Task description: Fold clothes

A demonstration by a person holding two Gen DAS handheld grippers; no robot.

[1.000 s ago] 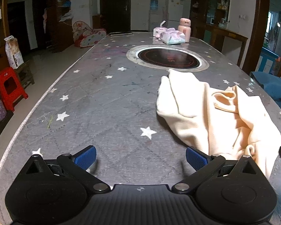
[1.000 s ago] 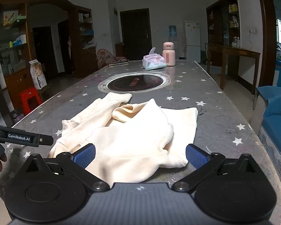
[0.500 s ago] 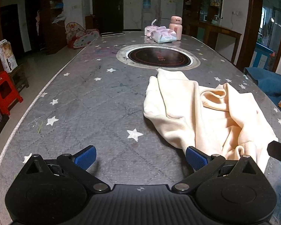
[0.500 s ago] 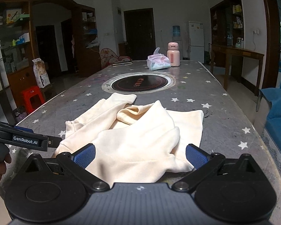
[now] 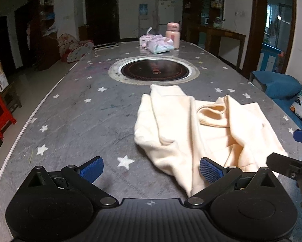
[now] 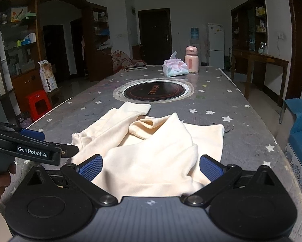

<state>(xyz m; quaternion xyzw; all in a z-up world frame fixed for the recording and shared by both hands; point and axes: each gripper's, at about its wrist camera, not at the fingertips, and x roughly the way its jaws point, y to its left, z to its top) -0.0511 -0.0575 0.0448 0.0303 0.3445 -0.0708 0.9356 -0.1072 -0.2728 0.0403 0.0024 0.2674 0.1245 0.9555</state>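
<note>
A cream garment (image 5: 193, 129) lies crumpled on the grey star-patterned table (image 5: 74, 121), its nearest fold reaching my left gripper's right pad. My left gripper (image 5: 151, 168) is open above the table, holding nothing. In the right wrist view the same garment (image 6: 151, 147) spreads in front of my right gripper (image 6: 151, 166), which is open with cloth lying between and under its blue pads. The left gripper (image 6: 33, 147), held by a hand, shows at the left edge there. The right gripper's fingers (image 5: 288, 165) appear at the right edge of the left wrist view.
A round black cooktop (image 5: 154, 71) is set into the table beyond the garment. A tissue pack (image 5: 160, 45) and a pink bottle (image 5: 173, 35) stand at the far end. A blue sofa (image 6: 300, 129) is on the right, a red stool (image 6: 38, 104) on the left.
Both grippers have drifted rightward and closer together; the garment sits more central in the left wrist view, and the right gripper now shows more at its edge. Both stay open.
</note>
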